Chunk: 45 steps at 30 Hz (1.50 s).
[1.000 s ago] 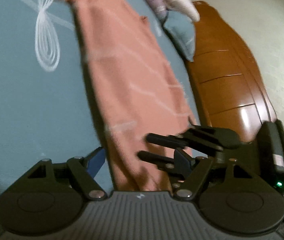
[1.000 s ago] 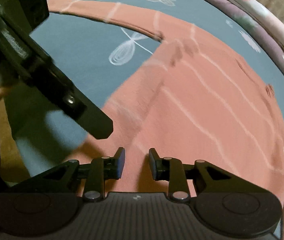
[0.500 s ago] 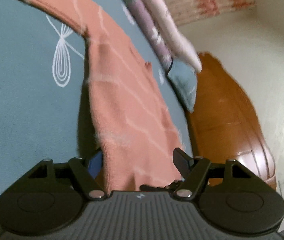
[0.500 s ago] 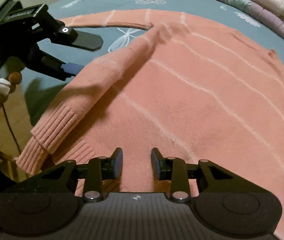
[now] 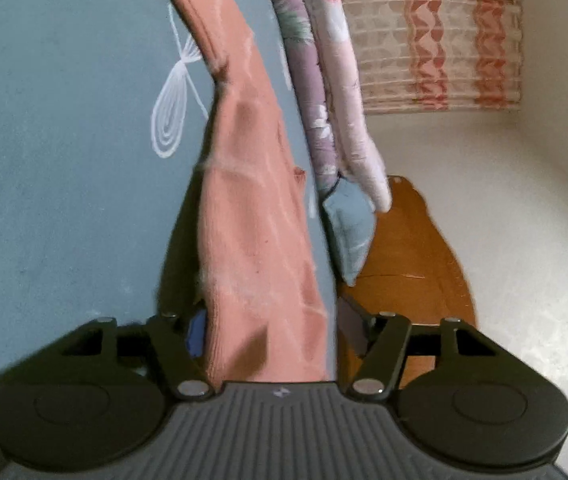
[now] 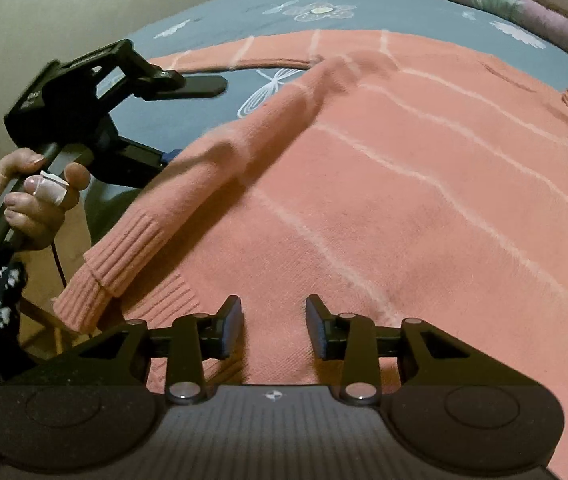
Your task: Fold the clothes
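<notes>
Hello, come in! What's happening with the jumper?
Left gripper open around sleeve, closing. Right gripper open over pink sweater. Nothing blocking.

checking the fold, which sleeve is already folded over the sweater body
The sleeve with the ribbed cuff near the left gripper: it lies diagonally across the sweater. The other sleeve stretches flat along the bedsheet.

A salmon-pink knit sweater [image 6: 424, 208] with thin white stripes lies spread flat on the blue bedsheet [image 6: 220, 28] — one ribbed-cuff sleeve [image 6: 188, 196] folded diagonally across its body, cuff hanging past the bed's edge.
</notes>
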Motion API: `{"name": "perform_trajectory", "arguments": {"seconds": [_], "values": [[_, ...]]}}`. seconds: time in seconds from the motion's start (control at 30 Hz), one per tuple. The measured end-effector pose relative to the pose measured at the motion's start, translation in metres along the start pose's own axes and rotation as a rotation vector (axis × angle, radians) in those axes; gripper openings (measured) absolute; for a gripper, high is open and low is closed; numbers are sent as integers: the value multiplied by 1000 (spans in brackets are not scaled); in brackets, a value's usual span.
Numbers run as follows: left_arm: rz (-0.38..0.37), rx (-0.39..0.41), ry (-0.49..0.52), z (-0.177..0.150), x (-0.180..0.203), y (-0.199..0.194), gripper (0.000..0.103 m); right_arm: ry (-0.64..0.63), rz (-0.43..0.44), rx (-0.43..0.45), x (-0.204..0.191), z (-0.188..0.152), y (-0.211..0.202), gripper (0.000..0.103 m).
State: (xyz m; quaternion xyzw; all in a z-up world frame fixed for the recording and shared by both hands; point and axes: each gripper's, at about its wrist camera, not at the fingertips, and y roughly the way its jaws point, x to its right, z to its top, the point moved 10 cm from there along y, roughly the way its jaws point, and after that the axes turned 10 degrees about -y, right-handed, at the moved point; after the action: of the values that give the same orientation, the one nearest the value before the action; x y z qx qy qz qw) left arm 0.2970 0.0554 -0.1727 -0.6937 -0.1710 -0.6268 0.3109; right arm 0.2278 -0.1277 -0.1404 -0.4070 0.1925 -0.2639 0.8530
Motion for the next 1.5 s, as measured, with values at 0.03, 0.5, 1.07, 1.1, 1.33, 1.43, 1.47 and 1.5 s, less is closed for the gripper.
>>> {"name": "perform_trajectory", "arguments": {"seconds": [0.03,0.5,1.07,1.1,1.33,1.43,1.47,1.5], "values": [[9,-23,11,-5,-2,-1,62,14,1,7,0,0,0,42],[188,-134,105,-27,-11,-1,6,45,-61,12,1,3,9,42],[468,-82,139,27,-15,-66,7,19,-216,33,16,16,-26,55],[485,-79,166,29,-11,-69,7,27,-230,33,20,13,-30,56],[456,-2,340,86,41,-64,18,160,-305,47,49,-9,-56,60],[396,-2,323,117,41,-23,26,206,-341,63,62,-11,-61,60],[390,-2,305,127,38,-7,28,214,-351,71,63,-10,-63,60],[383,-5,287,136,35,7,28,218,-359,80,64,-10,-66,60]]}}
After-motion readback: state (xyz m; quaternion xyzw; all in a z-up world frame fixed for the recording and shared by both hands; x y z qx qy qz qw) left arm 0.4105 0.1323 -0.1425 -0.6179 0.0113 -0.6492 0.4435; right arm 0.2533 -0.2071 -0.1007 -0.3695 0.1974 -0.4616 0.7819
